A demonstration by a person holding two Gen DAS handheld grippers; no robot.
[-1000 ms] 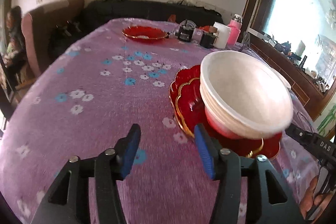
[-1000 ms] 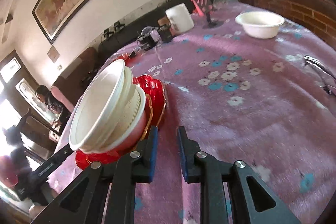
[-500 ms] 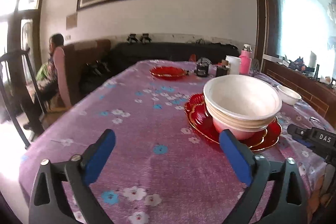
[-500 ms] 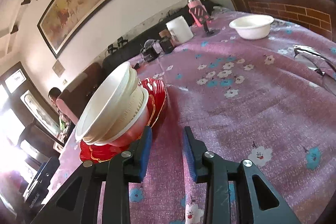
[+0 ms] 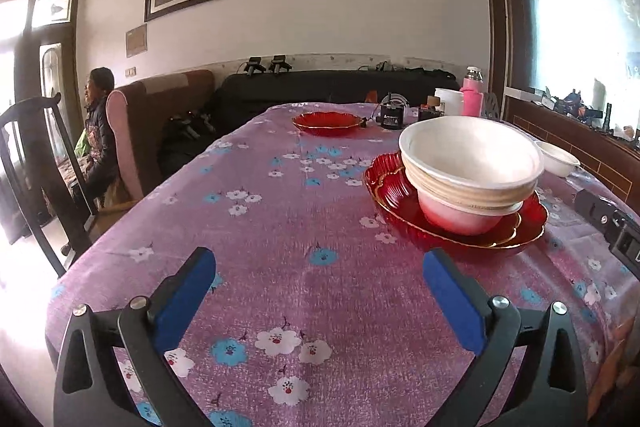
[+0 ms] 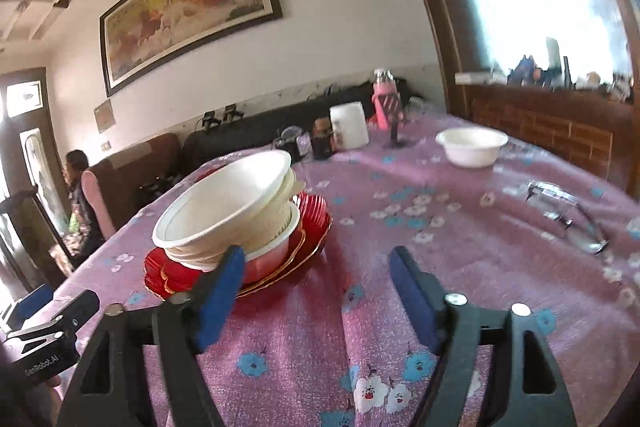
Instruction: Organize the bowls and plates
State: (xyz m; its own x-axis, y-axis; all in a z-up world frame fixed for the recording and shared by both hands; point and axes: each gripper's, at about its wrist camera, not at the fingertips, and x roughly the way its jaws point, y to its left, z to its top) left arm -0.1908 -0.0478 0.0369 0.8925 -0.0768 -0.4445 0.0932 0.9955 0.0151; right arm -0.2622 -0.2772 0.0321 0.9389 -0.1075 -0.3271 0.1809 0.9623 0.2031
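Both your left tool [image 5: 318, 293] and right tool [image 6: 316, 291], its jaws opening, are empty, with the bowl stack [image 5: 470, 167] on red plates [image 5: 460, 227] between them, while one white bowl [image 6: 472, 147] and one red plate [image 5: 326, 123] remain farther ahead.

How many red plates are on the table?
At least 3: two or more stacked under the white bowls, nearest the camera, and one alone at the far end. Bowls may hide others.

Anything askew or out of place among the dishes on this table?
Yes. The stacked white bowls on the red plates lean: the upper bowls sit tilted in the bottom one. One white bowl and one red plate sit apart, unstacked. Nothing spilled or broken.
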